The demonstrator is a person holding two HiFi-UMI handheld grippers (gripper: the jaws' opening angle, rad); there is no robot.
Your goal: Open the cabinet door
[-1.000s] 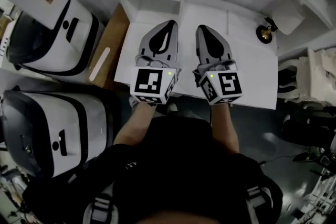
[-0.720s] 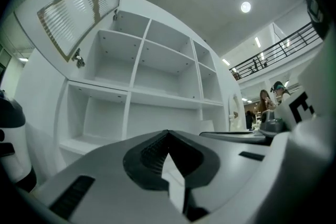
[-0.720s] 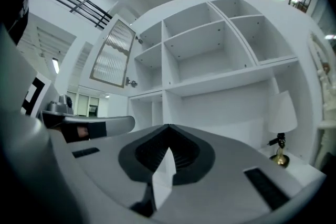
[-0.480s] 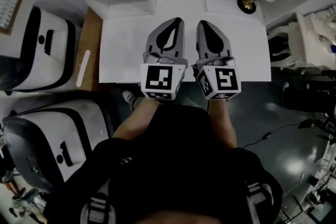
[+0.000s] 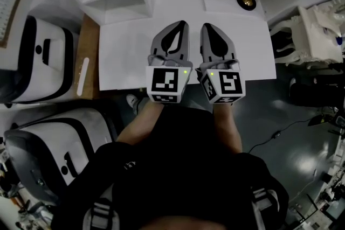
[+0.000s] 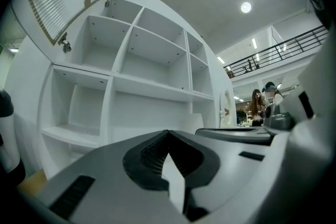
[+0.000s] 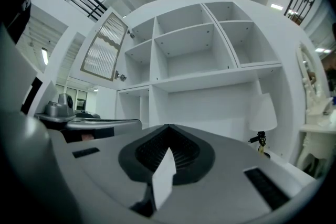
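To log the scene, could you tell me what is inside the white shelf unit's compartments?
Every compartment of the shelf unit in view looks bare. A lamp stands below them. The unit's lowest part is covered by the right gripper.

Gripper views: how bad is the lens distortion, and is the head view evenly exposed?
Left gripper view: heavy fisheye bows the white open-shelf cabinet into an arc, the corners vignette black, and a round ceiling light is blown out. Right gripper view: same bowing, cabinet sharp. Head view: uneven, white desk top bright, the person's black top nearly featureless.
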